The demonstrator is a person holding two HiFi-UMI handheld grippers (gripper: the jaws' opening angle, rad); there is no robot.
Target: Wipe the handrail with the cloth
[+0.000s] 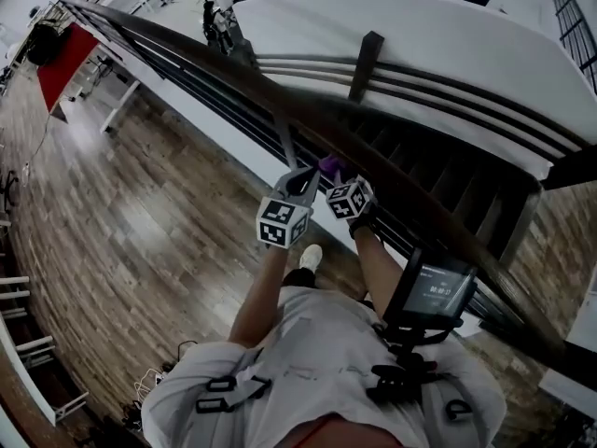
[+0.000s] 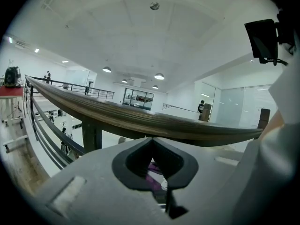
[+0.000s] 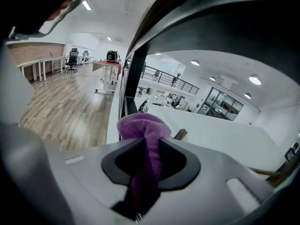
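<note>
The dark wooden handrail [image 1: 280, 101] runs from the top left to the lower right of the head view. My right gripper [image 1: 340, 177] is shut on a purple cloth [image 1: 331, 165] and holds it right at the rail's near side. In the right gripper view the cloth [image 3: 143, 125] bulges out of the shut gripper [image 3: 149, 143], with the handrail [image 3: 211, 22] looming dark just above. My left gripper [image 1: 300, 187] sits beside it, just under the handrail [image 2: 140, 121]. The left gripper [image 2: 152, 140] has its jaws closed tip to tip with nothing clamped. A scrap of purple cloth [image 2: 153, 180] shows behind them.
Below the rail run thin metal balustrade bars [image 1: 187, 73] and a dark post [image 1: 366, 63]. A white curved wall [image 1: 420, 35] lies beyond. A wooden floor [image 1: 121, 213] spreads to the left, with a red-draped table [image 1: 61, 68]. A small screen [image 1: 437, 292] hangs at the person's chest.
</note>
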